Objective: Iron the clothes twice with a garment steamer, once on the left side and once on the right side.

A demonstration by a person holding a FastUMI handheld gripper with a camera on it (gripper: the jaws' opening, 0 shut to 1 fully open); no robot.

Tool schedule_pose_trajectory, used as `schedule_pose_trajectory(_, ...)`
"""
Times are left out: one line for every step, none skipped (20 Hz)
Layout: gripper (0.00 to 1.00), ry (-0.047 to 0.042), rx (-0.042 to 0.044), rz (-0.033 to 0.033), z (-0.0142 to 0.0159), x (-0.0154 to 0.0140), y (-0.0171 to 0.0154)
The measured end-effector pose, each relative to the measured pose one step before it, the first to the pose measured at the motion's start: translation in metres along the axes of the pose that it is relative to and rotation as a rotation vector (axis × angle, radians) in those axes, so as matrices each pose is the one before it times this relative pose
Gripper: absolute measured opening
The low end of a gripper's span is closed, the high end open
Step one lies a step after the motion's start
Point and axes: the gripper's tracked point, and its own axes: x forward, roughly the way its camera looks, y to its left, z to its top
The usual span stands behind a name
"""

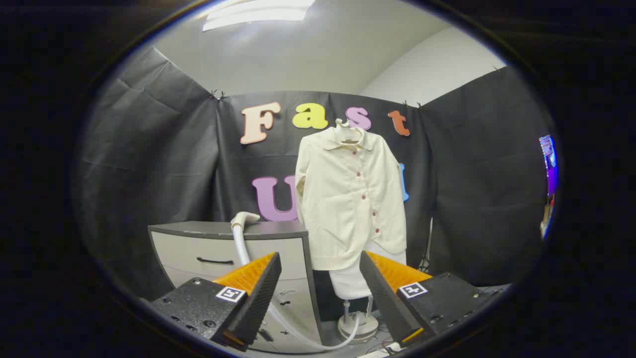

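From the gripper view, the gripper (320, 293) has its jaws spread wide with nothing between them, well back from everything. Far ahead, a cream shirt (350, 196) hangs buttoned on a stand (355, 323), just right of a grey drawer cabinet (223, 248). The garment steamer's head (243, 219) rests on the cabinet's top at its right end, near the shirt, and its pale hose (241, 248) trails down to the floor. I judge the head light, hard and smooth, best gripped across its neck below the nozzle; the hose looks bendy and may tug. The shirt looks soft and will sway if pushed.
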Motion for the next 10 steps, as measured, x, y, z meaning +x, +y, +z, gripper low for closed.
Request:
schedule_pose_trajectory(0.96,0.00057,0.00234,-0.00121,-0.00073,0.00005,-0.00048)
schedule_pose_trajectory(0.96,-0.00146,0.00075,0.00083,0.0003,0.00027,0.00036)
schedule_pose_trajectory(0.96,0.00021,0.00073,0.00302,0.00025,0.00043,0.00132)
schedule_pose_trajectory(0.96,0.00267,0.00209,0.00431,-0.00002,0.00021,0.00131)
schedule_pose_trajectory(0.96,0.00254,0.00387,0.00502,0.00011,-0.00008,0.00146)
schedule_pose_trajectory(0.96,0.00755,0.00643,0.00332,0.00025,0.00117,0.00142)
schedule_pose_trajectory(0.96,0.00577,0.01089,0.00341,0.00083,0.00164,0.00169)
schedule_pose_trajectory(0.96,0.0017,0.0105,0.00973,0.00274,0.00165,0.00388)
schedule_pose_trajectory(0.96,0.00559,0.00809,0.00804,0.00039,0.0018,0.00305)
schedule_pose_trajectory(0.96,0.00579,0.00624,0.0074,0.00033,0.00197,0.00302)
